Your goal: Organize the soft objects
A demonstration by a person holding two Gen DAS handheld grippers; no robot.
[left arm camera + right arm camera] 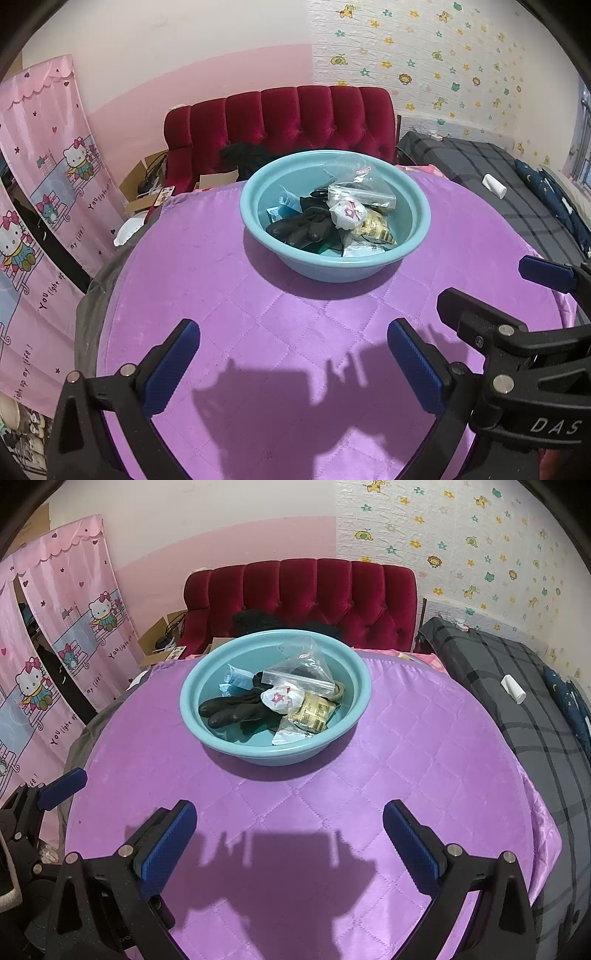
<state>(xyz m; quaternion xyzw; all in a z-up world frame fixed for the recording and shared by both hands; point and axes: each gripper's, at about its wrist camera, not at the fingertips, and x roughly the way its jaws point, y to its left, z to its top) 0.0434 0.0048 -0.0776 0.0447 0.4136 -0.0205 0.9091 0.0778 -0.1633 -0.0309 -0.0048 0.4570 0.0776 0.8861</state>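
Pink walls, a cartoon curtain and a red sofa back the work area. Nearer stands a table under a purple quilted cover, with a dark plaid bed past its right edge.

Basin: blue, round, set toward the far edge of the table, roughly centred side to side. All soft items are inside it; none lies on the cover.

Contents, by size:
- Black glove: lies along the basin's left side. Long axis runs roughly left to right, fingers pointing at the left rim.
- Clear zip bag: leans against the far right wall, zip strip lowest, corner pointing up.
- Tan packet: flat, near the right rim.
- White wad: at centre, resting on the glove's cuff end.
- Blue pieces: behind the glove.

Left gripper: jaws spread wide, empty, above the near edge. Right gripper: jaws likewise spread, empty, beside it at the near edge. Both are well apart from the basin.

Probable faults:
- Items overlap. Lifting the glove is likely to drag the wad out with it.
- The zip bag looks slick and may slip from the pads.
- A hard push on the rim could slide the basin on the satin cover.
- The grippers work close together and may collide.
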